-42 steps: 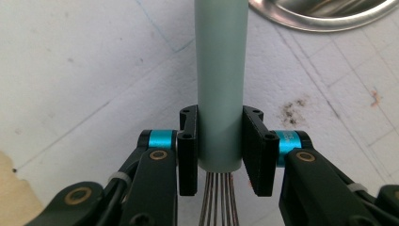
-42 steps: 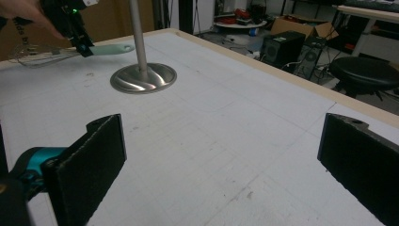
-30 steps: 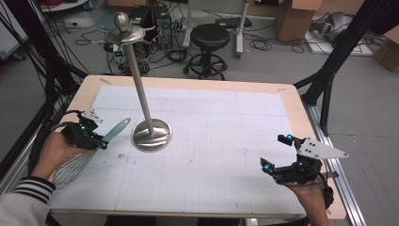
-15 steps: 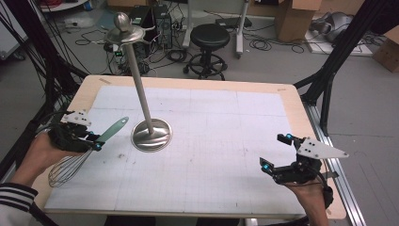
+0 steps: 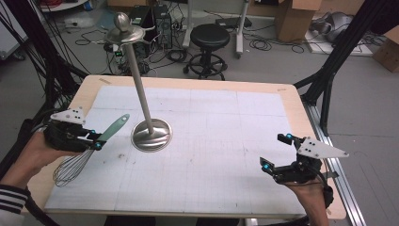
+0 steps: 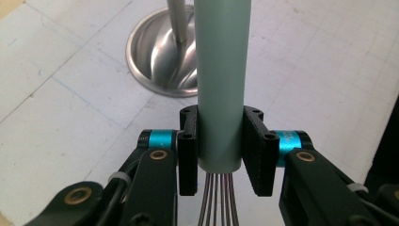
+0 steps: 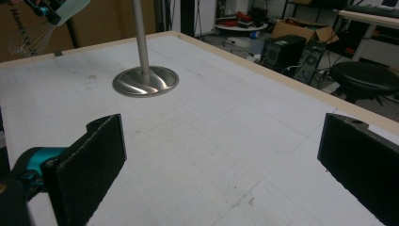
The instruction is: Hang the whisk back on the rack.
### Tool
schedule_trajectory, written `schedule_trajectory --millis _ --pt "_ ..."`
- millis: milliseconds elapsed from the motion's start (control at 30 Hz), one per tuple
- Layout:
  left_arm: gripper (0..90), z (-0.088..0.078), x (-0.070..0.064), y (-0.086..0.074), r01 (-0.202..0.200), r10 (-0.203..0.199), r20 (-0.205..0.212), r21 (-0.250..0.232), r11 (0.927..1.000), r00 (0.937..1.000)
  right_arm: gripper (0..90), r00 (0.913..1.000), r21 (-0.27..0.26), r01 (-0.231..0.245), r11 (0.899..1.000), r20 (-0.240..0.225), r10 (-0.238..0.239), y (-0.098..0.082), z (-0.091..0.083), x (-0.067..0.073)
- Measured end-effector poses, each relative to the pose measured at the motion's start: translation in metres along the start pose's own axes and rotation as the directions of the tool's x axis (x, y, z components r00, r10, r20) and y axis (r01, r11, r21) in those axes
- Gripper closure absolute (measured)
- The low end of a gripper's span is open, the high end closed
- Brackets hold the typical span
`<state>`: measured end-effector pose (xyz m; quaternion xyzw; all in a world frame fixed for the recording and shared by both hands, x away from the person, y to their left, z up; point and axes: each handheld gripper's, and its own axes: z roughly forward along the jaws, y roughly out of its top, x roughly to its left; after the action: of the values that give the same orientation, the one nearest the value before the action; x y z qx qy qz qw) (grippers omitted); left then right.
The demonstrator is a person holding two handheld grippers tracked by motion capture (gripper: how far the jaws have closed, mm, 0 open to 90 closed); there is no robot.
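Left jaws: my left gripper [image 6: 221,157] pinches the whisk handle [image 6: 222,80] near its lower end, one black pad on each side of the pale green cylinder.
Left fingers: the flat pads [image 6: 256,150] press against the handle; the wires leave the handle just below the pads.
Whisk [image 5: 89,149]: held above the left edge of the table, handle angled up toward the stand base, wire cage [image 5: 70,168] hanging back toward my left hand [image 5: 35,153].
Whisk contact: I cannot tell whether the wire cage touches the mat.
Right jaws: my right gripper [image 7: 221,165] is spread wide, pads well apart, nothing between them.
Right gripper position: in the high view my right gripper [image 5: 277,155] sits near the right front corner of the table, over the mat, with my right hand [image 5: 310,197] behind it.
Stand: a metal stand [image 5: 141,101] rises tilted in the high view from a round domed base [image 5: 151,135], topped by a disc and knob [image 5: 123,29].
Stand location: left of the mat's centre, just beside the handle tip.
Surface: a white gridded mat [image 5: 211,141] covers the wooden table [image 5: 301,117].
Background: a black stool [image 5: 210,40] stands on the floor beyond the far edge.
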<state>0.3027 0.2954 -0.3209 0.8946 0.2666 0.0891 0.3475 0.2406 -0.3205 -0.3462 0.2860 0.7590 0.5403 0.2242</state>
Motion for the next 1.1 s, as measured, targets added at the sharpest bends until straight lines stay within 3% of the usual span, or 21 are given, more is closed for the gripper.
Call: schedule_trajectory --millis 167,400,500,633,733,933,1000,1100 --pt "69.7 -0.004 -0.004 0.004 -0.037 0.042 0.074 -0.067 0.9971 0.9964 0.4 1.0 -0.003 0.002 1.0 0.003 -0.002 0.001 -0.001 0.0" --pt "69.7 -0.006 -0.007 0.008 -0.063 0.078 0.129 -0.121 0.9907 0.9885 0.4 1.0 -0.003 0.004 1.0 0.002 -0.004 0.001 -0.001 0.001" --pt "69.7 -0.009 -0.009 0.012 -0.08 0.106 0.178 -0.148 0.9857 0.9783 0.4 1.0 -0.005 0.002 1.0 0.003 -0.002 0.001 -0.001 0.001" --pt "69.7 -0.011 -0.011 0.017 -0.097 0.133 0.213 -0.174 0.98 0.968 0.4 1.0 -0.008 -0.001 1.0 0.004 0.001 0.001 -0.001 0.0" --pt "69.7 -0.013 -0.012 0.02 -0.094 0.139 0.225 -0.202 0.9749 0.9642 0.4 1.0 -0.004 0.0 1.0 0.003 0.0 0.001 -0.001 0.001" --pt "69.7 -0.02 -0.014 0.027 -0.078 0.141 0.226 -0.269 0.9599 0.9639 0.4 1.0 -0.004 -0.001 1.0 0.002 0.001 0.001 -0.001 0.0" --pt "69.7 -0.022 -0.014 0.03 -0.083 0.155 0.243 -0.281 0.9561 0.9577 0.4 1.0 -0.004 -0.001 1.0 0.003 0.001 0.001 -0.001 0.0" --pt "69.7 -0.028 -0.016 0.035 -0.084 0.164 0.24 -0.31 0.9469 0.9568 0.4 1.0 -0.003 -0.003 1.0 0.001 0.003 0.001 -0.001 0.001"
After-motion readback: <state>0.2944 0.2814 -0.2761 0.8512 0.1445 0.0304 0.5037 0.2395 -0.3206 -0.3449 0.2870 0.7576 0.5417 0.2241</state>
